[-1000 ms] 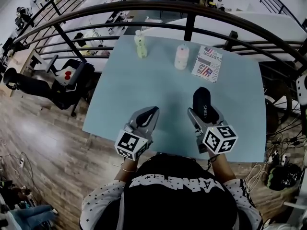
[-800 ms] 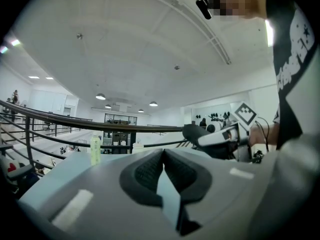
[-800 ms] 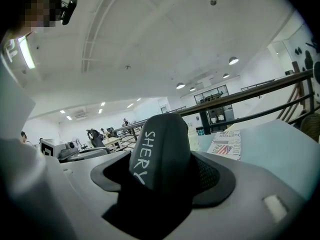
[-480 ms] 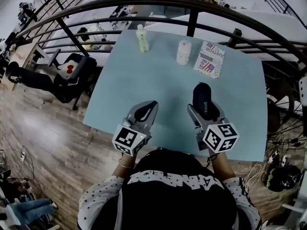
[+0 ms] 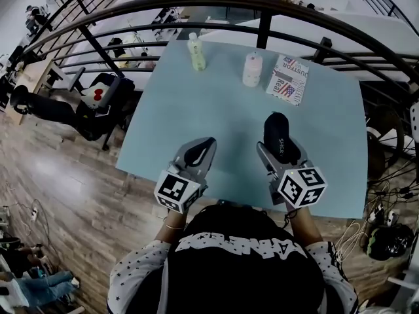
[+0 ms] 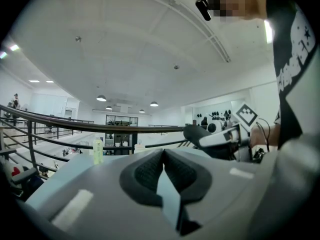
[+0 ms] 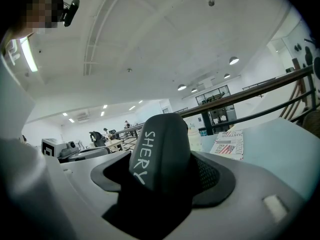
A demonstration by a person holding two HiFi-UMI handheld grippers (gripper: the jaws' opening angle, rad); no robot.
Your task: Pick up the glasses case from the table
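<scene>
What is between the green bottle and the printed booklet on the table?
A pale pinkish bottle stands between the green bottle and the printed booklet, apart from both; the head view shows it.

Only a small view shift is registered: table (image 5: 216, 103) and bottle (image 5: 196, 52) are displaced slightly up-right in the head view. Left gripper (image 5: 209, 142) is nudged marginally left.

The left gripper (image 6: 163, 154) has its grey jaws with dark ribbed pads meeting at the tips, nothing between them. Beyond the claw to its left, a pale green plastic bottle (image 6: 97, 150) stands upright on the pale blue table (image 6: 72, 165), before a dark metal railing (image 6: 60, 125). To the claw's right, the right gripper (image 6: 210, 138) grips a dark rounded glasses case (image 6: 192, 132).
</scene>
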